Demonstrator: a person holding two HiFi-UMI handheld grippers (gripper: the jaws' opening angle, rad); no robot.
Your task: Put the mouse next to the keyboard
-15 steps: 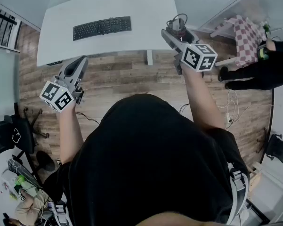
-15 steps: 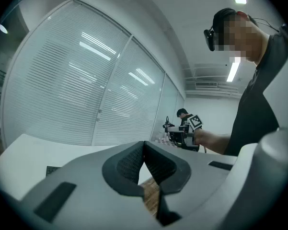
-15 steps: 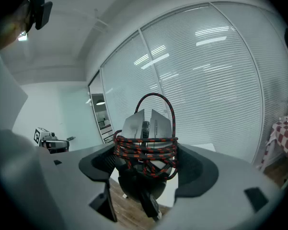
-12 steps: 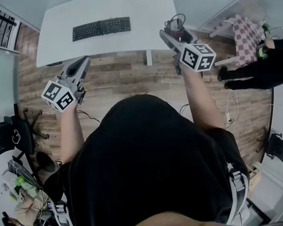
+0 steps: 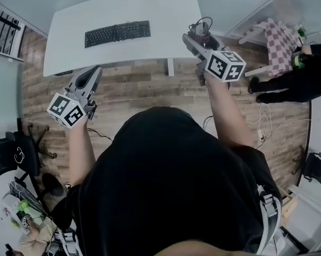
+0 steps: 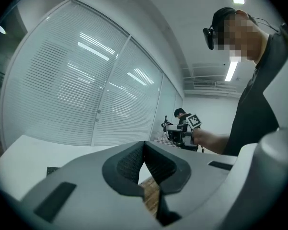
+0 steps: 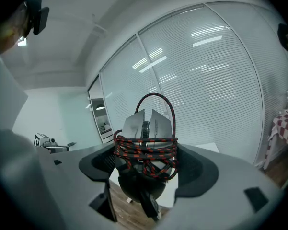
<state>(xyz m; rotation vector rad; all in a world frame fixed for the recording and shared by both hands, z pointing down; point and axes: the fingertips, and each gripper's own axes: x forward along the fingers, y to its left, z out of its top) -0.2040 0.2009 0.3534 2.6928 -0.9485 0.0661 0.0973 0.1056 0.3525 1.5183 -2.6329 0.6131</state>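
A black keyboard (image 5: 117, 33) lies on the white table (image 5: 165, 15), left of the middle. My right gripper (image 5: 195, 36) hangs over the table's right front corner, shut on a grey and black mouse (image 5: 199, 28). In the right gripper view the mouse (image 7: 146, 128) sits between the two pads with its red-and-black cable wound round it, and the right gripper (image 7: 146, 159) presses on both its sides. My left gripper (image 5: 92, 72) hovers over the wooden floor just before the table's left front edge. Its pads (image 6: 134, 159) meet with nothing between them.
A table leg (image 5: 170, 65) stands below the front edge. At the right are a chair with a checked cloth (image 5: 280, 36) and a person in black (image 5: 294, 81). Loose cables (image 5: 261, 127) lie on the floor. A black office chair (image 5: 5, 153) stands at the left.
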